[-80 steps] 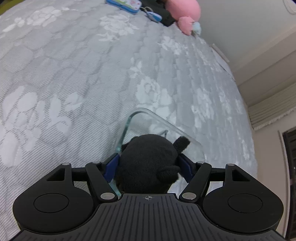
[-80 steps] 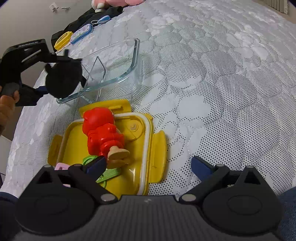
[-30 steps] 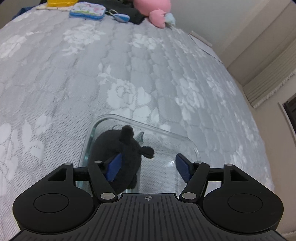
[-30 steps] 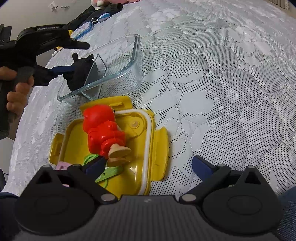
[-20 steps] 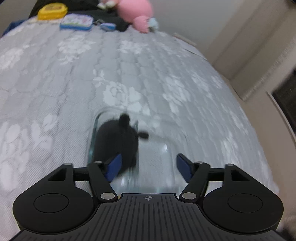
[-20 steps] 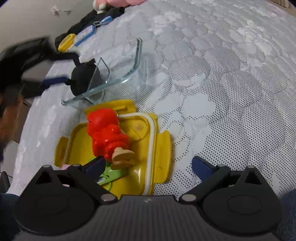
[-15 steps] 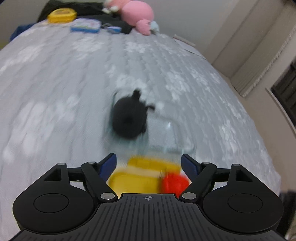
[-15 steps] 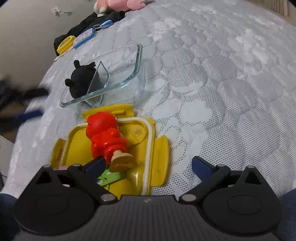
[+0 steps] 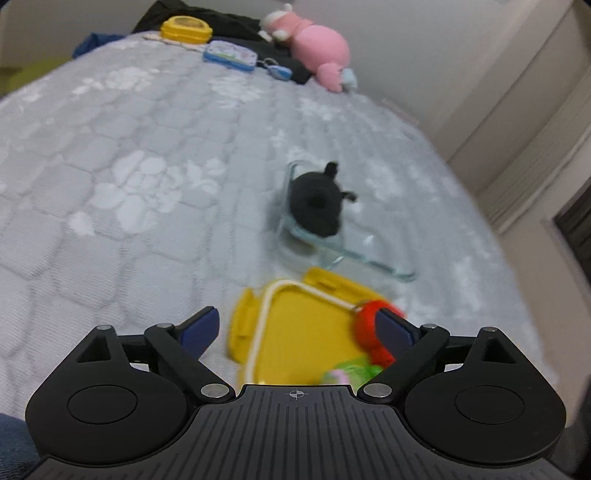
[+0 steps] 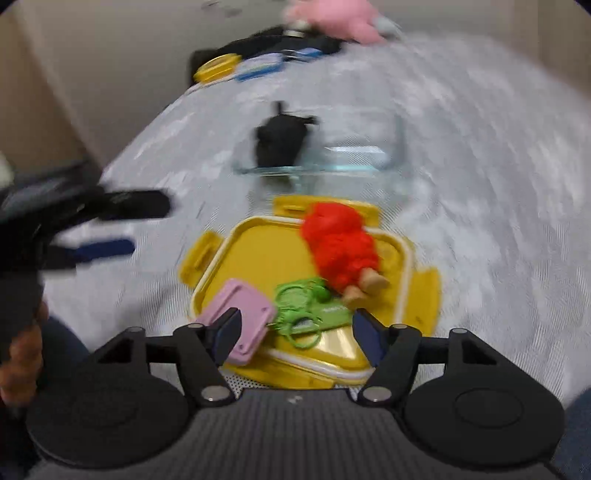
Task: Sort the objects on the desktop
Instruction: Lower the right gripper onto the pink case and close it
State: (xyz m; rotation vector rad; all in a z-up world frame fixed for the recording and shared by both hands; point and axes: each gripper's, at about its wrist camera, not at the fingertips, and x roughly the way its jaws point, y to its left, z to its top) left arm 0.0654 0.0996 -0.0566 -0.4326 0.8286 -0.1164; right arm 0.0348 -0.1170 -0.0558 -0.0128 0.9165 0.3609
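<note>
The bedcover (image 9: 147, 155) is pale grey, quilted in rounded cells with white flower patterns. A black plush toy (image 9: 316, 201) sits in a clear glass dish (image 9: 369, 258) with a faint green tint at its rim. The lid (image 10: 266, 258) is bright yellow with a white seal line around its edge. On it lie a red doll (image 10: 340, 243) with tan feet, a light green ring bundle (image 10: 306, 306) and a pale pink card (image 10: 240, 314). Both grippers, left (image 9: 299, 328) and right (image 10: 295, 332), are black with dark blue pads (image 9: 201, 326). At the far edge lie a pink plush toy (image 9: 317, 48), a blue-rimmed case (image 9: 229, 55) and a yellow box (image 9: 186, 29) on black cloth (image 9: 229, 26). The wall (image 9: 424, 44) is off-white.
</note>
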